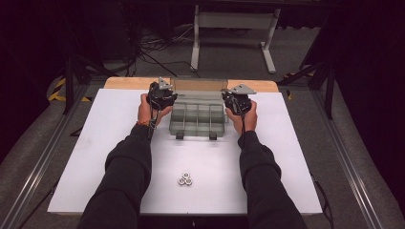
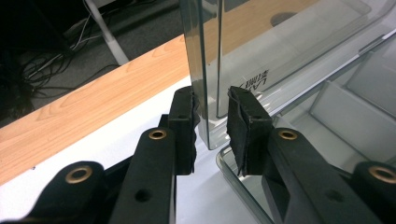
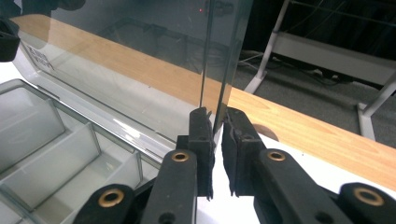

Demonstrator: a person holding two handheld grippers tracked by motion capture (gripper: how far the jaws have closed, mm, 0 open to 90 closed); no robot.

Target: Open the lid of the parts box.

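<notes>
The white table [image 1: 119, 143] spreads under both tongs; between them sits the clear compartment box [image 1: 197, 119], its lid [image 3: 140, 60] standing upright; the left gripper [image 2: 212, 122] has its jaws a little apart around the lid's side edge, which touches the left pad; the right gripper [image 3: 217, 140] is nearly closed, pinching the opposite edge; three small nuts [image 1: 185, 179] lie well behind both, towards the person.

Clear, slightly smoky-grey organizer box [image 1: 197, 119] on a plain white board [image 1: 119, 157], light wood-grain table edge [image 2: 84, 107] at 12 o'clock. Both black grippers [image 2: 210, 121] [image 3: 217, 140] have brass-coloured rivets. Silvery nuts [image 1: 185, 179] at 6 o'clock, black sleeves [image 1: 129, 171].
</notes>
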